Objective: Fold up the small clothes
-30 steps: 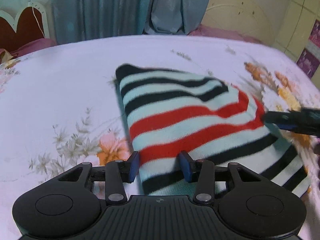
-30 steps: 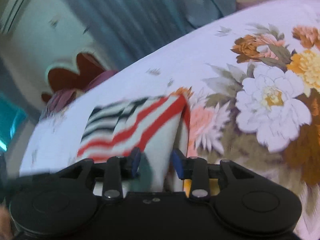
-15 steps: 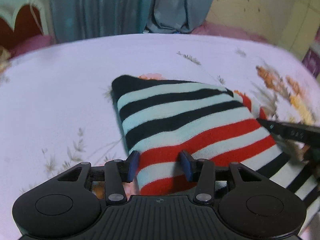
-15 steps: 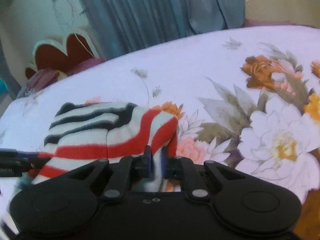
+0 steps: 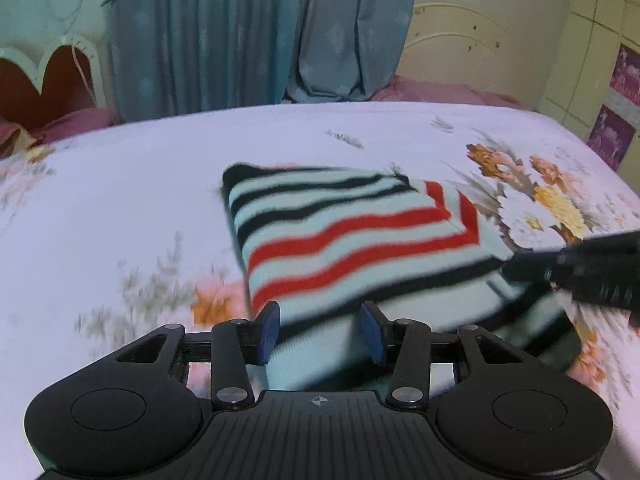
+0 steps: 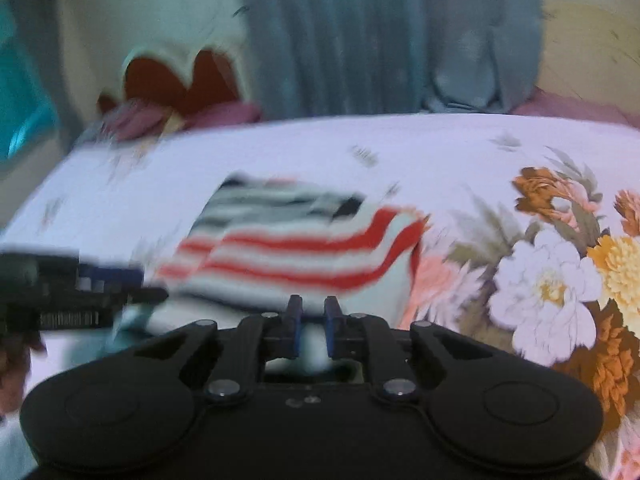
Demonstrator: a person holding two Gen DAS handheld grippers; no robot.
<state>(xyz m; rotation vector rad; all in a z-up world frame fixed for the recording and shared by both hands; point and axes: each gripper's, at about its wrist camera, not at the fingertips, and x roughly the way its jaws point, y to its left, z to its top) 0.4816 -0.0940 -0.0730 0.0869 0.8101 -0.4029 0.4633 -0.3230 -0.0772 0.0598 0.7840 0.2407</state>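
Note:
A small knit garment [image 5: 352, 232] with mint, black and red stripes lies folded on the flowered bed sheet [image 5: 120, 200]. My left gripper [image 5: 320, 330] has its jaws apart around the garment's near edge, with cloth between the pads. My right gripper [image 6: 312, 328] is nearly closed, pinching the garment's [image 6: 296, 248] near edge. The right gripper shows at the right of the left wrist view [image 5: 580, 272]; the left gripper shows at the left of the right wrist view [image 6: 80, 292].
Blue curtains [image 5: 248, 32] hang behind the bed. A red and white headboard [image 5: 44, 80] and pink bedding [image 5: 76, 120] are at the far left. A cream footboard [image 5: 460, 64] and tiled wall [image 5: 600, 60] are at the right.
My right gripper's jaws have closed on the garment's edge. Both grippers and the garment have shifted; the cloth edge between my left pads looks lifted.

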